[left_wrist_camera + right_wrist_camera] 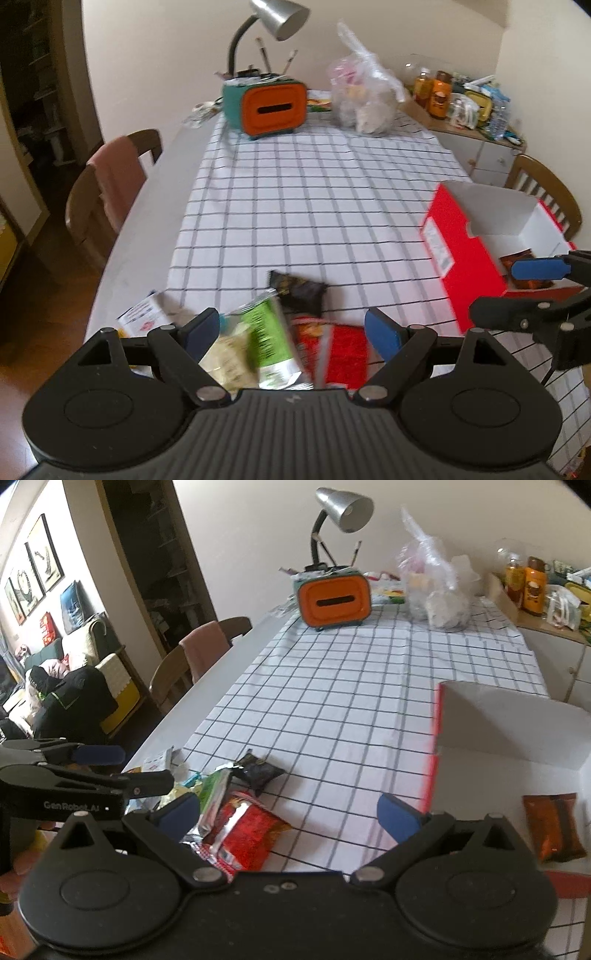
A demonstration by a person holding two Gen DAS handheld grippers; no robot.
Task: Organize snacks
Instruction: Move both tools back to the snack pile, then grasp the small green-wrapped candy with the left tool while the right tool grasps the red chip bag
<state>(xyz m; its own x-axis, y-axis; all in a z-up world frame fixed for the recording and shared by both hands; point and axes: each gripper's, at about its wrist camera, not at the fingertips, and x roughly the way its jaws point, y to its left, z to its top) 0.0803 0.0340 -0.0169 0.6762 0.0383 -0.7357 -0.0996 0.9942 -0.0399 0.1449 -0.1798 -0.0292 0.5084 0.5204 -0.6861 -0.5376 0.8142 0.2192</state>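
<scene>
Left gripper (pixel 291 334) jaws wide, empty, over snack pile, green packet (pixel 269 336) nearest. Right gripper (pixel 290 816) also wide, empty. Red box (pixel 469 254), near right, holds one brown packet (pixel 554 827); apparently the collection point.

The left gripper (pixel 291 332) hangs with its jaws spread wide over a heap of snacks: a green packet (pixel 267 339), a red packet (pixel 341 349) and a black packet (pixel 298 291) on the checked cloth (pixel 295 206). To the right stands a red box (pixel 476 236) with a brown packet (pixel 517 258) inside, the right gripper (pixel 532 291) just before it.
</scene>
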